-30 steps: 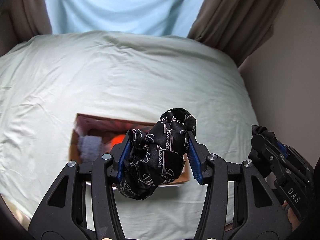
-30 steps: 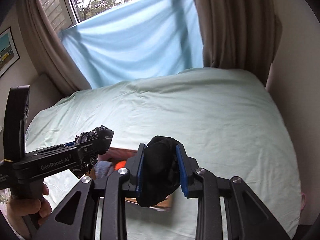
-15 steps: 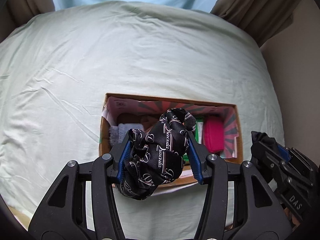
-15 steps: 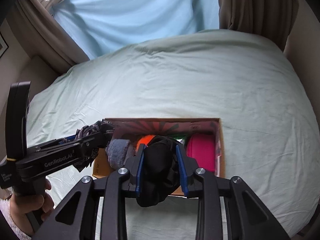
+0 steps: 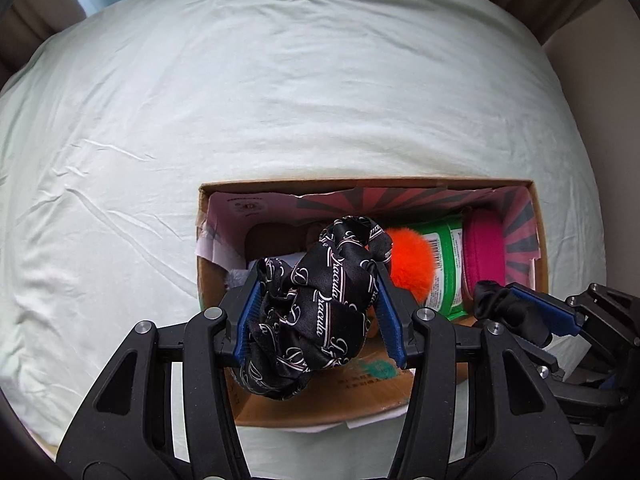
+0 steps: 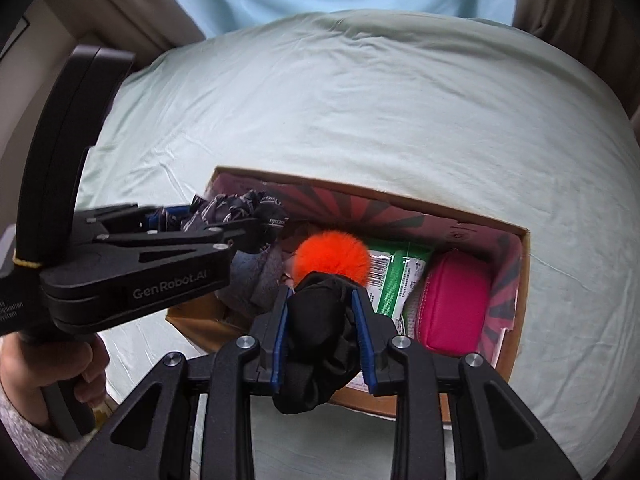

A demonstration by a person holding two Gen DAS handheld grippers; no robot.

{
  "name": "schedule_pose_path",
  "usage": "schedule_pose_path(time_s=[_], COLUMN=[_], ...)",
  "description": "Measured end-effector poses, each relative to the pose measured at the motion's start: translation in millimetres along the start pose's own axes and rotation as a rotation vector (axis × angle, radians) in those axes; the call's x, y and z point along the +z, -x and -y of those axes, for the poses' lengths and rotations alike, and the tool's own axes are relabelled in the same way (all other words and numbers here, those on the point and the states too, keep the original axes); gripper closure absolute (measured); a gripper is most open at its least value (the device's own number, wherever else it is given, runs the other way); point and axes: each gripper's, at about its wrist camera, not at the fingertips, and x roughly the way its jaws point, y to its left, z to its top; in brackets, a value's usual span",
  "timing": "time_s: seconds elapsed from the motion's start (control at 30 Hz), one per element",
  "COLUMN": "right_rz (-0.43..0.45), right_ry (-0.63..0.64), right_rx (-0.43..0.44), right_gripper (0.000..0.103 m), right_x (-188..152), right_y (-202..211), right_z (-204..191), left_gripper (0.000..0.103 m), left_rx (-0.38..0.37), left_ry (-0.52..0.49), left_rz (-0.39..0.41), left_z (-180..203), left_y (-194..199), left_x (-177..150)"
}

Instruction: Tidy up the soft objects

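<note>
The cardboard box (image 5: 536, 216), half hidden below the tools a second ago, is now brought fully under both. The patterned scrunchie (image 5: 320, 300) is clamped in the left gripper (image 5: 318, 300), directly above the box's left part. The black scrunchie (image 6: 320, 332) is gripped by the right gripper (image 6: 320, 332), just in front of the orange pompom (image 6: 330, 254). Release into the box is judged imminent.

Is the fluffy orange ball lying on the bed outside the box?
No, the orange pom-pom sits inside the cardboard box, next to the green packet, not out on the bed sheet.
</note>
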Motion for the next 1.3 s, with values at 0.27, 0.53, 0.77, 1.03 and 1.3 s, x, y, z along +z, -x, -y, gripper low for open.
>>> schedule_pose_path(time_s=[0.27, 0.53, 0.77, 1.03, 1.3], right_rz=[-0.058, -0.05, -0.004, 0.072, 0.206], right_ry=[-0.007, -0.031, -0.069, -0.104, -0.125], right_rx=[-0.022, -0.049, -0.056, -0.058, -0.117], right_gripper=[0.049, 0.0, 0.0, 0.0, 0.0], right_x=[-1.5, -16.0, -22.5, -31.8, -34.4], right_y=[-23.8, -14.2, 7.5, 52.2, 142.1], right_z=[11.3, 14.2, 15.7, 17.5, 25.7], left_gripper=[0.0, 0.0, 0.0, 0.0, 0.0], left_rx=[-0.03, -0.037, -0.038, -0.048, -0.057], left_ry=[-0.018, -0.03, -0.021, -0.013, 0.014], left_rz=[-0.026, -0.001, 0.033, 0.126, 0.294], left_z=[4.5, 8.2, 8.3, 15.1, 32.0], left_y=[-9.2, 7.5, 30.7, 83.0, 182.3], left_x=[8.3, 5.8, -5.4, -24.1, -43.7])
